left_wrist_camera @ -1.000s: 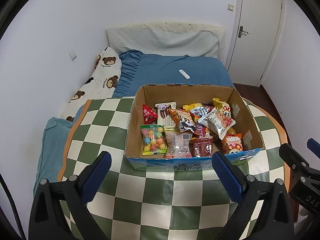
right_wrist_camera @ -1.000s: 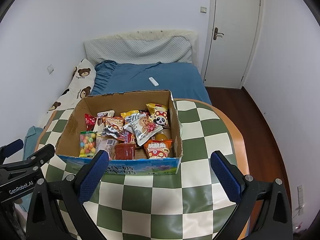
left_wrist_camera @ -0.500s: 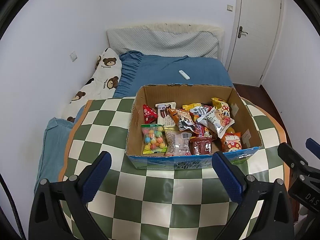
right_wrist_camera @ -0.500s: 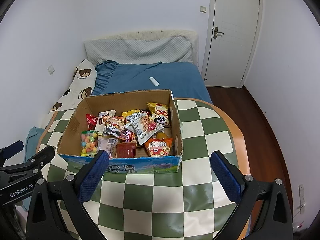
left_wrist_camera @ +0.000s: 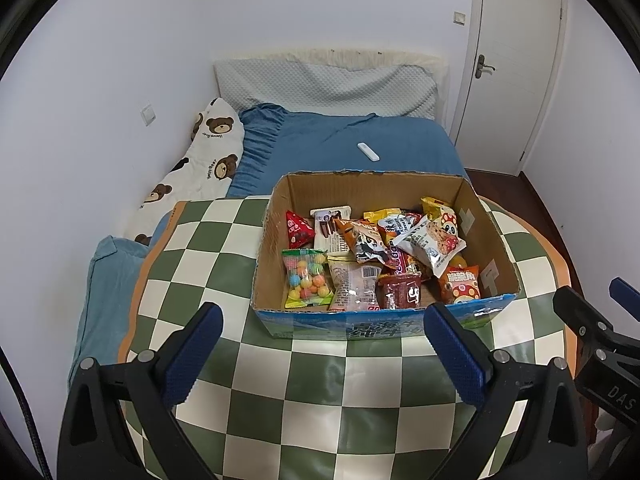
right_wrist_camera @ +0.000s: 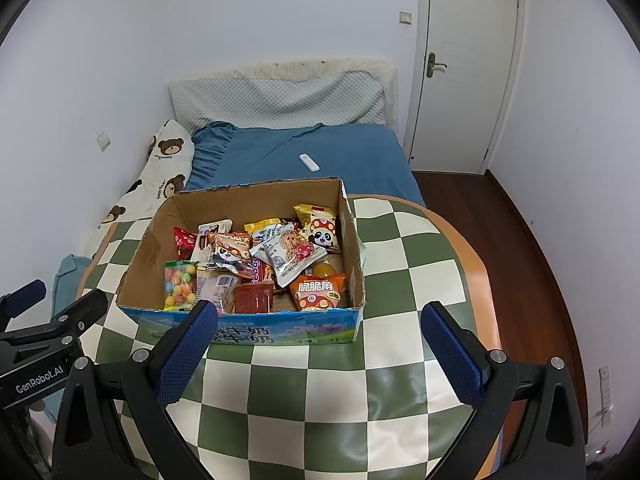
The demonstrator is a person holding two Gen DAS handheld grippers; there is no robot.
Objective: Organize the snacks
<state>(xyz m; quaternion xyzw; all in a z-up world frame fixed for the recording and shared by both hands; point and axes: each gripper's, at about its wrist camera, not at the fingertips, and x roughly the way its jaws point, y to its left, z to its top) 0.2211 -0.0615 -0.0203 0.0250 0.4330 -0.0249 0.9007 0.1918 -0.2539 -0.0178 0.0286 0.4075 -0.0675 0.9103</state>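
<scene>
Both grippers wide and empty in front of a full snack box.

The left gripper (left_wrist_camera: 322,344) and the right gripper (right_wrist_camera: 318,342) hover at the bottom of their frames with jaws wide apart, holding nothing. The cardboard box (left_wrist_camera: 490,236) stands in the middle of the frame on the checkered table (left_wrist_camera: 320,392), packets piled loosely inside. I judge the risk is in the overlap: the white cereal packet (left_wrist_camera: 430,242) lies on others, so a pinch may catch two bags, or a finger may push the thin box wall and slide the box toward the bed (left_wrist_camera: 360,152).
</scene>
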